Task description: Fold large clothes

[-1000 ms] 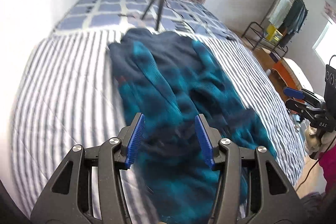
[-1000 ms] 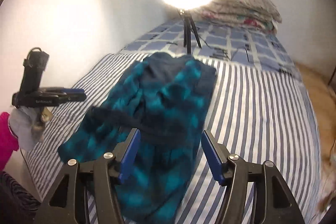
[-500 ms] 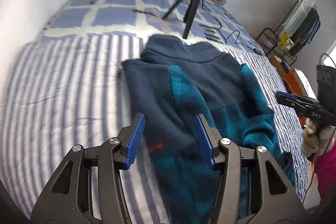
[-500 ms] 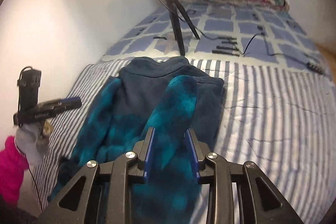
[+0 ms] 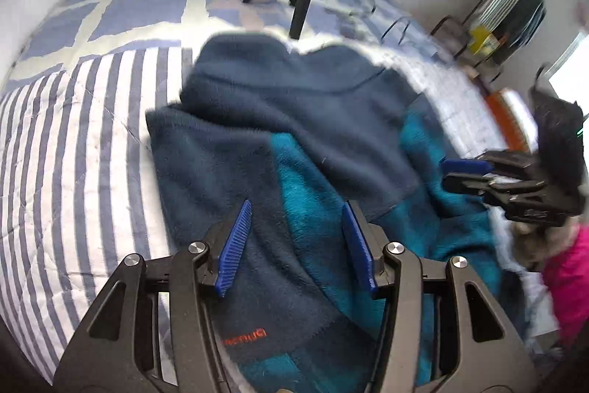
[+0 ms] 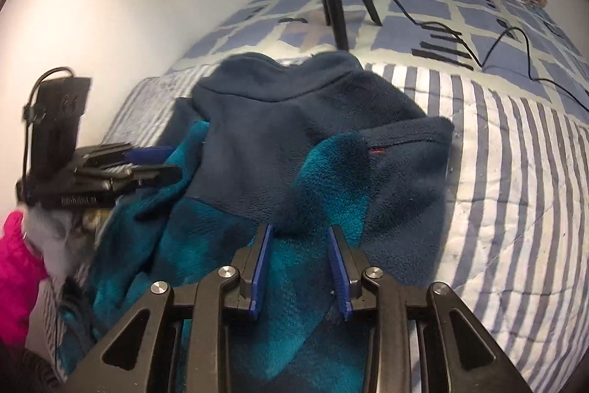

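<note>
Two grippers over one fleece jacket [image 5: 294, 135] on a striped bedspread [image 5: 73, 135].

Left wrist view: the left gripper [image 5: 296, 242] gapes above navy cloth, nothing pinched — its far side blurs near the right gripper [image 5: 465, 172]. Right wrist view: the right gripper [image 6: 299, 267] has teal sleeve fabric between its narrow jaws; whether its pads press it is unclear. The hem is cut off below.

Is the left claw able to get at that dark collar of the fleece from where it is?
Probably yes. The left claw hangs open over the fleece, and only flat fabric lies between it and the collar.
</note>
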The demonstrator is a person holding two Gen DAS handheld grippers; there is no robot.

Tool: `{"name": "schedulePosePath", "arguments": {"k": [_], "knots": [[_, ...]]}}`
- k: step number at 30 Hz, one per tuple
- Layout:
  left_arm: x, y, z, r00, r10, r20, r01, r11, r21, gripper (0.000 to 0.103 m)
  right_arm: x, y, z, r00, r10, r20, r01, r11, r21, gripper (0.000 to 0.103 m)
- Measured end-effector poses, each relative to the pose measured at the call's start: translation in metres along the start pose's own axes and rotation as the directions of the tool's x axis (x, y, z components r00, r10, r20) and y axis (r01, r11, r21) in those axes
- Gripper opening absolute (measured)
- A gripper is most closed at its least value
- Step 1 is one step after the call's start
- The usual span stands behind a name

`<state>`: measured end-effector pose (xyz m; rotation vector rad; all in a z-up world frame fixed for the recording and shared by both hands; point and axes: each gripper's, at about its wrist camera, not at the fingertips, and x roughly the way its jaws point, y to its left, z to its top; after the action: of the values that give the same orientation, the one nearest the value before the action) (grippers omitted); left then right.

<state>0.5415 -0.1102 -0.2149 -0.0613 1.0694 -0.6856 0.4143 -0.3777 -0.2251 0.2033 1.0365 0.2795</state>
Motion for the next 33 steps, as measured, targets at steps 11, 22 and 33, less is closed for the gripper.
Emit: {"name": "schedulePosePath", "arguments": {"k": [11,22,33], "knots": [[0.004,0.06,0.05,0.999,-0.007,0.054,0.015,0.988,-0.151,0.056,-0.031,-0.068,0.048,0.985,-0.062,0.158,0.044,0.993,0.113,0.066],[0.041,0.058,0.076,0.996,0.064,0.066,-0.054,0.988,-0.145,0.057,0.042,-0.057,0.074,0.993,-0.098,0.059,0.095,0.994,0.054,0.07],[0.059,0.041,0.083,0.99,0.134,0.038,-0.13,0.988,-0.087,0.014,0.05,-0.037,0.077,0.99,-0.133,0.053,0.133,0.991,0.006,0.014]]}}
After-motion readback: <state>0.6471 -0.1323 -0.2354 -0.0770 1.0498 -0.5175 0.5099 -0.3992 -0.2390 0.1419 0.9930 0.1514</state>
